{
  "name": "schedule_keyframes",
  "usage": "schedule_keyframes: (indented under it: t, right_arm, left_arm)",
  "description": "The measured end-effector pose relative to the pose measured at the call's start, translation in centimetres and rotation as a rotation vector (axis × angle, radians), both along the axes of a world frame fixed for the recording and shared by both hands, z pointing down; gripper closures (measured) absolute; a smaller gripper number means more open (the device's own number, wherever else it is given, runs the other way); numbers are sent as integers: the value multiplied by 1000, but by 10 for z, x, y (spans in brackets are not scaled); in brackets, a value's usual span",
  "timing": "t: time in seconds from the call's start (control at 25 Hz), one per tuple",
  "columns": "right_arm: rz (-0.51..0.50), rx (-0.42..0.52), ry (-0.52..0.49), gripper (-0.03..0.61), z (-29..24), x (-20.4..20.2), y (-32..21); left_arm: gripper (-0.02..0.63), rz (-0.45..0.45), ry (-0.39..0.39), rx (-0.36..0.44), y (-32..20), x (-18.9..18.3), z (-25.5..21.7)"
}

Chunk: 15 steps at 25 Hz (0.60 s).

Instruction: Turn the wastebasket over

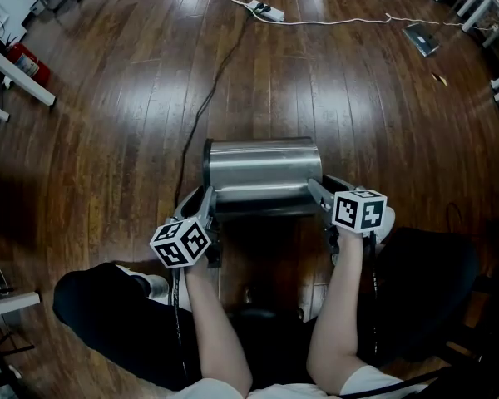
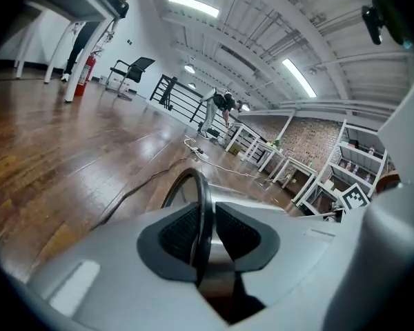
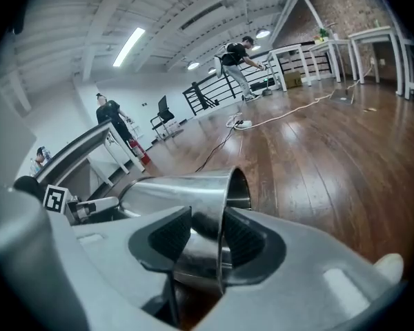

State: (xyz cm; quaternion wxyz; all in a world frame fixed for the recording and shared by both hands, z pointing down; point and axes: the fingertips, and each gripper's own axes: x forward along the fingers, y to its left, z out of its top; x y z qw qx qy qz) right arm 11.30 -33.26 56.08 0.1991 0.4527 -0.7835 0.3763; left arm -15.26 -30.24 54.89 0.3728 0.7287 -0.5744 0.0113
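Head view: the cylindrical brushed-steel wastebasket [image 1: 262, 173] lies on its side on the dark wooden floor [image 1: 133, 123]. The left gripper [image 1: 206, 198] clamps its black rim [image 2: 203, 212], and the right gripper [image 1: 316, 188] clamps the steel wall at the opposite end.

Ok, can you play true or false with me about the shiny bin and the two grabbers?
1. The wastebasket lies on its side on the wooden floor. True.
2. The wastebasket is red plastic. False: it is shiny silver metal.
3. The left gripper has the wastebasket's black rim between its jaws. True.
4. The right gripper hangs in the air, far from the wastebasket. False: its jaws are on the metal edge at the wastebasket's other end.
5. A white power strip with a cord lies on the floor beyond the wastebasket. True.
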Motion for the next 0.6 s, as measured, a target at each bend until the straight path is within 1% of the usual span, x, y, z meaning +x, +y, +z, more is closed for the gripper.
schedule_keyframes:
  t: [0.08, 0.12, 0.16, 0.24, 0.36, 0.52, 0.6]
  right_arm:
    - [-22, 2, 17, 440, 1, -2, 1]
    - [-31, 7, 9, 440, 1, -6, 1]
    - [-36, 16, -16, 442, 0, -11, 0]
    - [-33, 37, -90, 445, -3, -24, -2]
    - [-33, 36, -204, 440, -5, -44, -4]
    - [-29, -3, -356, 434, 8, -71, 1]
    - [-12, -15, -405, 433, 18, -84, 1]
  left_arm:
    - [528, 3, 49, -18, 5, -3, 1]
    - [534, -5, 59, -24, 8, -6, 1]
    - [535, -21, 54, -28, 11, -12, -1]
    - [535, -57, 18, -20, 13, -25, -12]
    - [540, -72, -76, 21, 12, -41, -45]
    - [540, -46, -268, 79, 12, -51, -93]
    - [540, -10, -360, 107, 10, -48, -112]
